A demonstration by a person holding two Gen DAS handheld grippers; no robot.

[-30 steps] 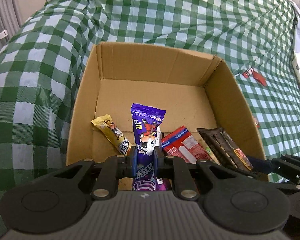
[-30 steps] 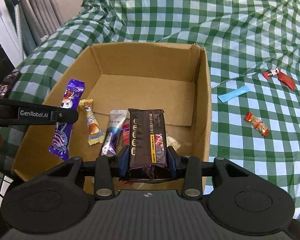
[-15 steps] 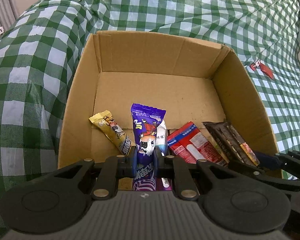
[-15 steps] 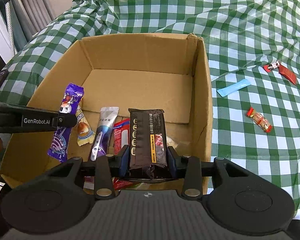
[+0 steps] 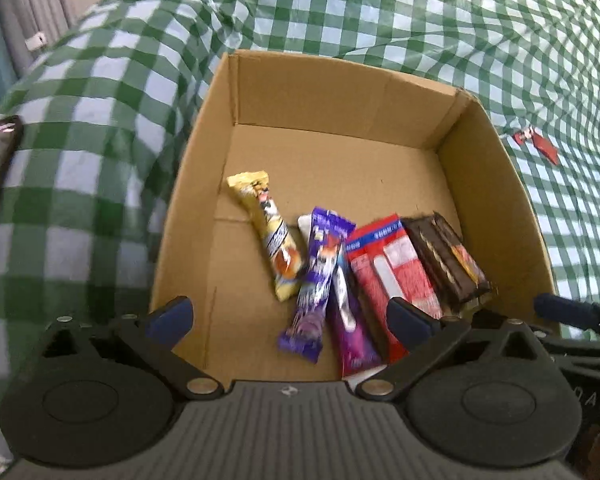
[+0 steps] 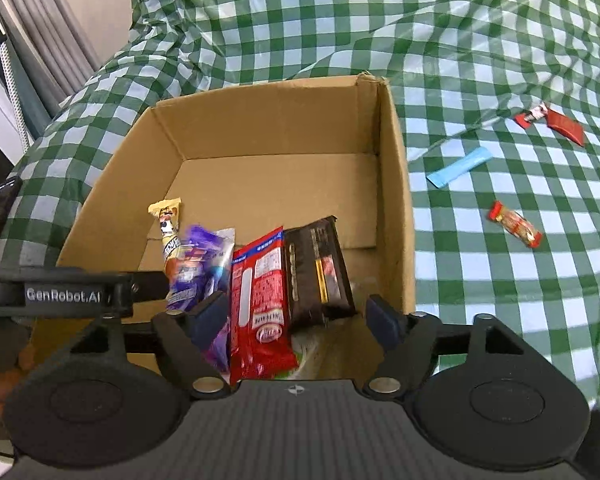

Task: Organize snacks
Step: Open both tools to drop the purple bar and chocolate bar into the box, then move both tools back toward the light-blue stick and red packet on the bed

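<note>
snacks (image 5: 324, 276) | 5 seen lying in box (image 6: 392, 208) | left gripper (image 5: 288, 316) and right gripper (image 6: 300, 316) spread wide, nothing held | 3 wrappers (image 6: 514, 228) left on checked cloth (image 6: 500, 280)

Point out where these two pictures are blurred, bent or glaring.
Left wrist view: the purple snack in the cardboard box is smeared by motion, and the checked cloth at left is soft and bowed by the fisheye lens. Right wrist view: the purple snack is smeared too, while sunlight glares on the cloth at upper right.
</note>
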